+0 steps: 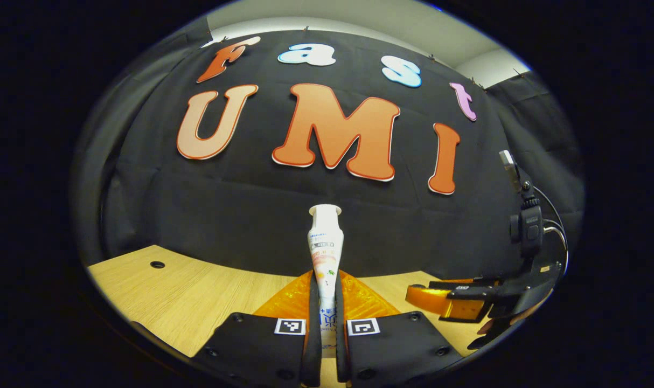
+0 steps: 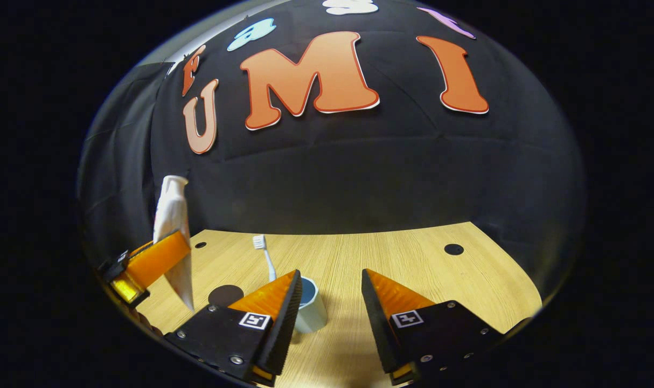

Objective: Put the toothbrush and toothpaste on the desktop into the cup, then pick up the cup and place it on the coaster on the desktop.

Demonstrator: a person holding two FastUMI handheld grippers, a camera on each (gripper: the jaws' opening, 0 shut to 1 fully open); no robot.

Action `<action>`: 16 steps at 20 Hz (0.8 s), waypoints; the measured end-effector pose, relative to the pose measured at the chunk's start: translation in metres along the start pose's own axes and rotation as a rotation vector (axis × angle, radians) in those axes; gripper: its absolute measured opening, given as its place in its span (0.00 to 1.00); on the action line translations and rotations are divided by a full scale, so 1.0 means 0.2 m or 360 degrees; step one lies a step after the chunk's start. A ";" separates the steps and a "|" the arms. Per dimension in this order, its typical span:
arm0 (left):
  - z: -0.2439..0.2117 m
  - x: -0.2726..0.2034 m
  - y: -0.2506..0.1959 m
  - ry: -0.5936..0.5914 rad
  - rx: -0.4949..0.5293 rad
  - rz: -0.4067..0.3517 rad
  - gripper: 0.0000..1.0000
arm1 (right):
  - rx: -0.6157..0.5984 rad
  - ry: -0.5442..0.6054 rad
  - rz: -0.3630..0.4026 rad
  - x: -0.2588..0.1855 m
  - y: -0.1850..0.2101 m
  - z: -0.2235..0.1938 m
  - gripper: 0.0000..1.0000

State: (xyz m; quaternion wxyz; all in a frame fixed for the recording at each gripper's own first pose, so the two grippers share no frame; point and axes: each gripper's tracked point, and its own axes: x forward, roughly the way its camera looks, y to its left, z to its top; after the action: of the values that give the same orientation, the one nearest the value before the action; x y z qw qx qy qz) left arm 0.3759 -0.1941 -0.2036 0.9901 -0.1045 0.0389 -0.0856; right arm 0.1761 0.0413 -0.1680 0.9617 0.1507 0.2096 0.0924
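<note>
Left gripper (image 1: pixel 326 302): jaws nearly closed, both fingers pressed on the lower body of the toothpaste, holding it above the desktop.
Toothpaste (image 1: pixel 324 245): white tube, upright between the left jaws, cap end rising well past the fingertips against the black wall; in the right gripper view it stands at the far left, its flat end hanging below the orange fingers of the left gripper.
Desktop (image 1: pixel 197 293): light wood, with a small dark hole off to the left of the left jaws.
Coaster (image 2: pixel 225 295): dark round disc lying flat on the desktop, just left of the right gripper's left finger, between it and the held tube.
Toothbrush (image 2: pixel 264 256): white, standing tilted in the cup, bristle head up, rising above the tip of the right gripper's left finger.
Cup (image 2: pixel 309 310): pale blue, upright on the desktop, just inside the left finger of the right jaws and partly hidden by it; whether they touch cannot be told.
Right gripper (image 2: pixel 329 288): jaws wide apart, holding nothing; seen in the left gripper view at the right edge, low over the desktop.
</note>
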 end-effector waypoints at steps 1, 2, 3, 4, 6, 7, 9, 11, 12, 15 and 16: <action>0.02 0.03 -0.03 -0.0040 0.0002 -0.0018 0.14 | -0.0007 -0.0007 0.0001 -0.02 -0.01 0.00 0.70; 0.04 0.06 -0.05 -0.0077 0.0001 -0.0041 0.14 | -0.0018 -0.0022 0.0001 -0.05 -0.02 0.02 0.77; 0.06 0.09 -0.08 -0.0111 0.0000 -0.0068 0.14 | -0.0026 -0.0033 -0.0001 -0.08 -0.04 0.03 0.80; 0.08 0.11 -0.12 -0.0143 0.0001 -0.0092 0.14 | -0.0029 -0.0045 0.0002 -0.11 -0.05 0.04 0.84; 0.10 0.15 -0.19 -0.0198 0.0019 -0.0134 0.14 | -0.0019 -0.0068 0.0009 -0.16 -0.08 0.06 0.87; 0.10 0.18 -0.21 -0.0222 0.0021 -0.0160 0.14 | -0.0012 -0.0084 0.0007 -0.18 -0.09 0.07 0.88; 0.11 0.23 -0.23 -0.0267 -0.0012 -0.0191 0.15 | -0.0003 -0.0124 0.0002 -0.23 -0.12 0.10 0.89; 0.10 0.28 -0.23 -0.0281 -0.0032 -0.0214 0.17 | 0.0000 -0.0157 -0.0004 -0.27 -0.16 0.12 0.89; 0.08 0.30 -0.23 -0.0276 -0.0032 -0.0221 0.15 | 0.0005 -0.0171 -0.0007 -0.28 -0.17 0.13 0.89; -0.01 0.37 -0.20 -0.0242 -0.0032 -0.0219 0.15 | 0.0022 -0.0191 -0.0002 -0.31 -0.19 0.13 0.89; -0.04 0.38 -0.19 -0.0229 -0.0036 -0.0220 0.15 | 0.0026 -0.0191 -0.0001 -0.32 -0.19 0.13 0.89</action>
State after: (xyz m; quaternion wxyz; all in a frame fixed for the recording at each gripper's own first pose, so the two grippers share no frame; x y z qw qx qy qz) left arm 0.4445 -0.2468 -0.2069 0.9808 -0.1239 -0.0387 -0.1456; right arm 0.1339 -0.0172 -0.1343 0.9713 0.1639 0.1523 0.0812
